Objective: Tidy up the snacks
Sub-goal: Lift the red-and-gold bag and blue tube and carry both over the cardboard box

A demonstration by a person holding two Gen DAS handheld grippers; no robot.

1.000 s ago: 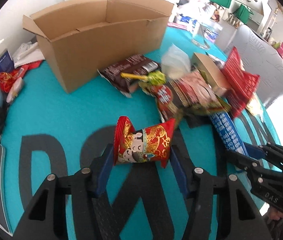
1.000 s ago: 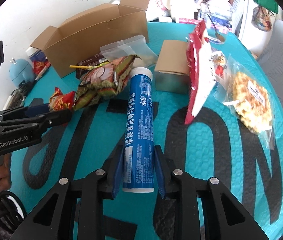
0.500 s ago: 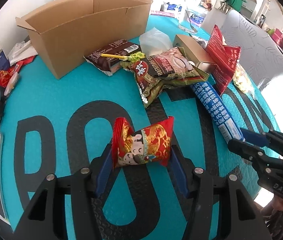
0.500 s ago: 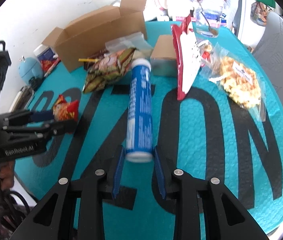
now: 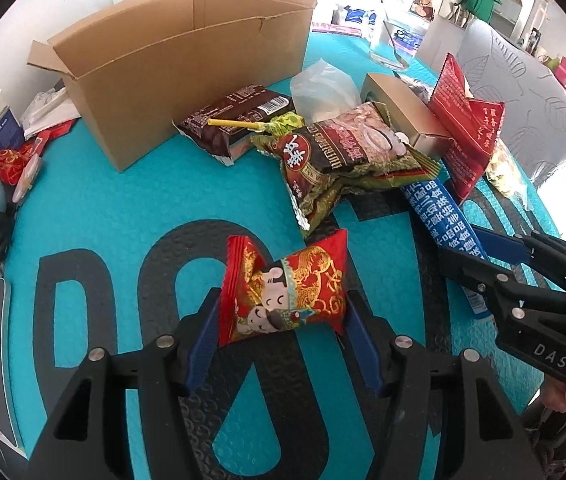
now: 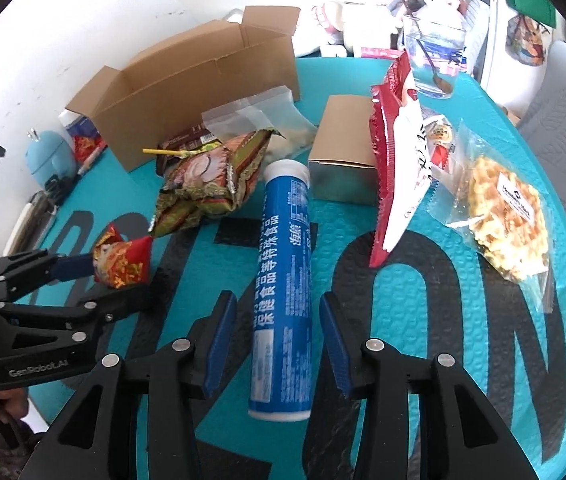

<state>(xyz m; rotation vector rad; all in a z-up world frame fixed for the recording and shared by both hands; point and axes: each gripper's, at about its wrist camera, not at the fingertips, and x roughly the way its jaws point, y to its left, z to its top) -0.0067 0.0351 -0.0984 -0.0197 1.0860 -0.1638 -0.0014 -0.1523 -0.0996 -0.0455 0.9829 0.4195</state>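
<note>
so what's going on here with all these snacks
A person is sorting snacks on a teal mat with a two-finger tool in each hand. The left tool has a small red candy packet between its opening fingers. The right tool is opening around a blue tube lying flat. The open cardboard box waits behind.

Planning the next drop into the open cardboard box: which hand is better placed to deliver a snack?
Left, probably: the left tool has the red snack packet between its opening jaws; the right tool stands clear of the blue tube.
</note>
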